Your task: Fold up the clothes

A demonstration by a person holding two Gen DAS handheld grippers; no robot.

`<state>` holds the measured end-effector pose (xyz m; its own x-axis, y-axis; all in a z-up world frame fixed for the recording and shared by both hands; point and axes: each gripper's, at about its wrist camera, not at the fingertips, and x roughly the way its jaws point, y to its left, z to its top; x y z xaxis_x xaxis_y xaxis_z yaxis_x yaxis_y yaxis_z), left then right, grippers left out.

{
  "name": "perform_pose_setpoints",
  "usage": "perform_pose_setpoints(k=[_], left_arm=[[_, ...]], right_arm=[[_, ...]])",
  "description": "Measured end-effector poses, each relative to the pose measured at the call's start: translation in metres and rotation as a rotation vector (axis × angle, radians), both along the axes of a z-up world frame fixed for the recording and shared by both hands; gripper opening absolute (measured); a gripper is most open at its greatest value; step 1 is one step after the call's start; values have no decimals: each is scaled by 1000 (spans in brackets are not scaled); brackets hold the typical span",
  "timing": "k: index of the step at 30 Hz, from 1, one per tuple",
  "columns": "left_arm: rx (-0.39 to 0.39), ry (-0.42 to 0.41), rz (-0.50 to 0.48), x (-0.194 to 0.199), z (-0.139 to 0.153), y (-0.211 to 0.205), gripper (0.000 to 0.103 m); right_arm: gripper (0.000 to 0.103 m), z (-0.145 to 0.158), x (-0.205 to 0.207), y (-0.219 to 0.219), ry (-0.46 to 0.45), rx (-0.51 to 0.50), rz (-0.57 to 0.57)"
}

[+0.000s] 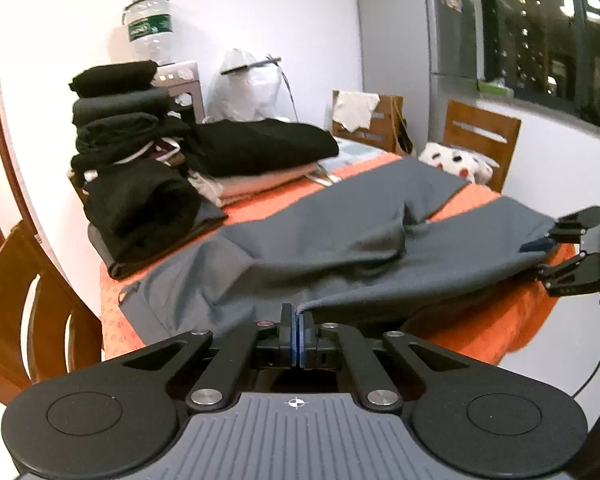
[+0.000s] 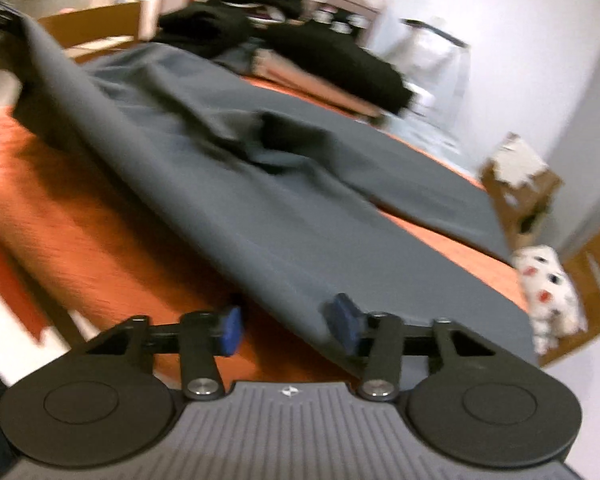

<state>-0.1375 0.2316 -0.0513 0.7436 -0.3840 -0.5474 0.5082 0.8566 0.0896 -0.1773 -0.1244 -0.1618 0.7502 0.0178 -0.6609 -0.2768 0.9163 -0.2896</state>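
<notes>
your left tool (image 1: pixel 298 326) is pinched tight on an edge of the grey trousers (image 1: pixel 340 232), which sprawl across the orange surface (image 1: pixel 472 332). your right tool (image 2: pixel 288 326) stands partly open, a trouser hem between its blue pads (image 2: pixel 346 322), not pressed. folded black clothes (image 1: pixel 136 168) are stacked behind. the bottle (image 1: pixel 148 28) label is too blurred to read.

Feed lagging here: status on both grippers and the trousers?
Left gripper shut on grey trousers. Right gripper open, edge between fingers. Nothing blocking.
</notes>
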Motion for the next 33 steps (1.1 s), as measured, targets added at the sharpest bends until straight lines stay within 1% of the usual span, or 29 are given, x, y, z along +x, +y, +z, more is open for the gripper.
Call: perform_pose_setpoints(k=[2, 3, 4, 7, 8, 11, 13, 15, 18, 22, 25, 27, 31, 33], left_arm=[[-12, -5, 10, -1, 5, 1, 4], [-17, -5, 14, -2, 6, 1, 4], [-27, 1, 13, -4, 8, 2, 3], [-51, 6, 8, -13, 11, 0, 3], [-55, 0, 9, -18, 11, -1, 3], [-91, -3, 33, -32, 16, 5, 3], [-118, -1, 36, -43, 22, 11, 3], [-151, 2, 39, -54, 31, 18, 3], [-189, 15, 33, -67, 43, 21, 3], [-233, 33, 30, -79, 53, 22, 3], [-259, 46, 63, -70, 54, 20, 3], [-278, 54, 101, -59, 53, 19, 3], [-283, 53, 179, -29, 57, 12, 3], [-269, 60, 216, -12, 57, 8, 4]], right_arm=[[39, -4, 4, -22, -8, -21, -74], [35, -6, 6, -33, -6, -18, -108], [23, -8, 9, -44, 2, 0, -135], [7, -5, 12, -73, 11, 127, -209], [5, 1, 10, -74, -10, 126, -225], [4, 29, -4, -70, -95, 86, -256], [4, 55, -20, -72, -146, 97, -276], [4, 84, -42, -70, -193, 80, -283], [4, 119, -65, -69, -224, 51, -283], [4, 144, -72, -68, -247, -6, -290], [4, 155, -59, -70, -255, -19, -289], [4, 157, -41, -69, -249, -45, -263], [4, 158, 10, -69, -229, -76, -199], [4, 157, 43, -70, -220, -100, -156]])
